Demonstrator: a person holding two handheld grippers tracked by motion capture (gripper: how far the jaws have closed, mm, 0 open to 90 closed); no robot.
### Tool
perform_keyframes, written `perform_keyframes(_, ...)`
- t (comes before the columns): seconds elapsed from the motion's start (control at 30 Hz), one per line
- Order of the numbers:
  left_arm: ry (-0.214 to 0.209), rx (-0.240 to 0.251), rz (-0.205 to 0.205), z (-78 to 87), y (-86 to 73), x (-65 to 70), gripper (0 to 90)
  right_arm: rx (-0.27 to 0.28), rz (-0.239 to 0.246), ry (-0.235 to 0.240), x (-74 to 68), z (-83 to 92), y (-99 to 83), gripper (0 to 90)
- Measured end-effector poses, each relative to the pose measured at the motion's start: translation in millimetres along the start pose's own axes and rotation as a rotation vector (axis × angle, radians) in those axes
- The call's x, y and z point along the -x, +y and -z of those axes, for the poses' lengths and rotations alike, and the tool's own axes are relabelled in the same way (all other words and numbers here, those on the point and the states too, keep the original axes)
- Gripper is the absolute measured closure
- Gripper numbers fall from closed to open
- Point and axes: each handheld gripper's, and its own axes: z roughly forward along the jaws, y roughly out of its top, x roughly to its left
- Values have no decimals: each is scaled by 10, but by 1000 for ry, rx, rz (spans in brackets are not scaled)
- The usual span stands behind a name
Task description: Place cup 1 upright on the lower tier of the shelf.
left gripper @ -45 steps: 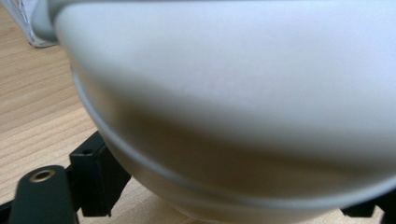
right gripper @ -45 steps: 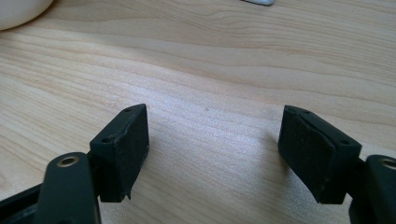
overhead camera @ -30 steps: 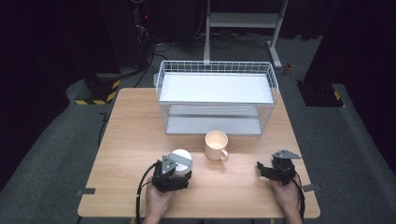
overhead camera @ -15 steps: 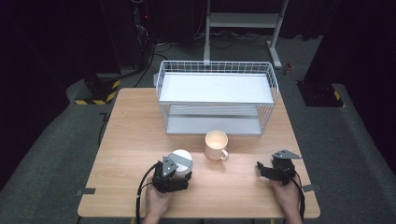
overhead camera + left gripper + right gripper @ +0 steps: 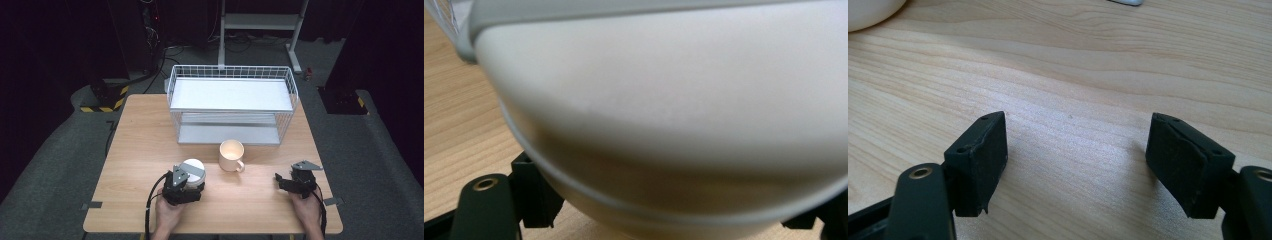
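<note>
A white cup (image 5: pixel 194 168) stands on the wooden table (image 5: pixel 140 150) near its front left. My left gripper (image 5: pixel 191 179) is shut on it from the near side. In the left gripper view the cup's pale rounded wall (image 5: pixel 664 115) looms very close, with one black finger (image 5: pixel 536 200) against its lower left side. My right gripper (image 5: pixel 283 181) rests low over the front right of the table. Its jaws (image 5: pixel 1075 165) stand open over bare wood with nothing between them.
A cream mug (image 5: pixel 231 155) with its handle toward the front right stands between the two grippers, a little farther back. Behind it sits a white wire rack (image 5: pixel 232 102) with two shelves. The table's front edge is close under both hands.
</note>
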Motion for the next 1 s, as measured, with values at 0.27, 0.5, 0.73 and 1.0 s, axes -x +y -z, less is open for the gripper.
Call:
perform_keyframes(0.27, 0, 1, -2, -5, 60, -28, 193, 0, 0, 0, 0, 0, 0, 251)
perform_keyframes(0.5, -19, -1, 6, -45, 135, -62, 193, 0, -1, 0, 0, -1, 0, 251)
perform_keyframes(0.73, -27, 0, -3, -80, 231, -96, 193, -1, 1, 0, 1, 0, 0, 251)
perform_keyframes(1.0, -20, 2, -26, -135, 354, -148, 193, 0, -1, 0, 0, 0, 0, 251)
